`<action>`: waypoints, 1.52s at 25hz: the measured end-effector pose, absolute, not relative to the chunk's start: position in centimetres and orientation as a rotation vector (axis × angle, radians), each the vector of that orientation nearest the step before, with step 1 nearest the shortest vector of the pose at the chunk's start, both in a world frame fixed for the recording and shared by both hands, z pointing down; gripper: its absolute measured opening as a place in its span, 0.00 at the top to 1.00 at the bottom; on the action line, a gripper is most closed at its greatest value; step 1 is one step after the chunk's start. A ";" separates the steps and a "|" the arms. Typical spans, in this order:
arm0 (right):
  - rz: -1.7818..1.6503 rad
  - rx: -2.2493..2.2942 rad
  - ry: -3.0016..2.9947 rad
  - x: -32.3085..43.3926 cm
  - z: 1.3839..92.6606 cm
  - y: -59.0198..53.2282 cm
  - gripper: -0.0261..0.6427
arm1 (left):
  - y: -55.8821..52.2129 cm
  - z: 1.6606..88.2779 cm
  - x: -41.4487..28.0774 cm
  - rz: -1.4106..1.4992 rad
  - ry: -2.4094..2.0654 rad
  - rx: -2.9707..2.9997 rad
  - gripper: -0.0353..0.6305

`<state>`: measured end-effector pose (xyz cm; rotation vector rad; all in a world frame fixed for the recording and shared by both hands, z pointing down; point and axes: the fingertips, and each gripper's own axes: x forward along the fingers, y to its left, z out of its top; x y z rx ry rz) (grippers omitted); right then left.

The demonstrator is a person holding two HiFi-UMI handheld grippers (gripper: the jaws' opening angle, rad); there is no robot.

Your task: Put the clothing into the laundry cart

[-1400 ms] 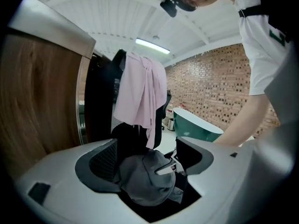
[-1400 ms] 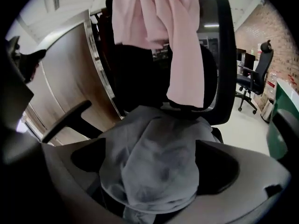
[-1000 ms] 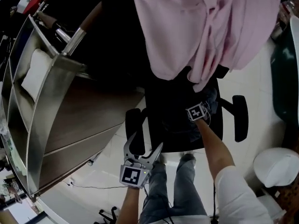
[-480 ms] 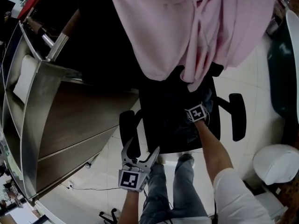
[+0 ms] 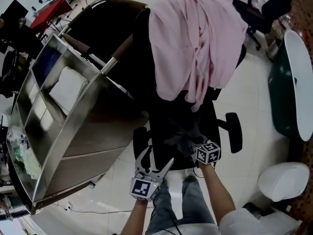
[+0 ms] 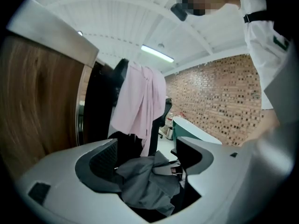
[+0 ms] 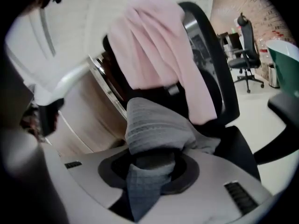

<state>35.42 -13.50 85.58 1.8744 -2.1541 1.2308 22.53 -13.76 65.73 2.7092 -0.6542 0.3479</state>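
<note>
Grey garment (image 5: pixel 182 140), bunched just above the office chair seat (image 5: pixel 171 119), is clamped between the closed jaws of the right gripper (image 5: pixel 194 143). The left gripper (image 5: pixel 158 154) sits beside it with jaws apart, pressing on nothing. For a clean transfer, the cloth should probably be raised clear of the armrest before it swings left over the laundry cart (image 5: pixel 83 126).
</note>
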 end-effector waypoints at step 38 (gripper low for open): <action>-0.129 1.495 -3.163 8.7 23.3 -5.4 0.75 | -8.9 32.2 -12.4 -0.368 -1.437 2.782 0.39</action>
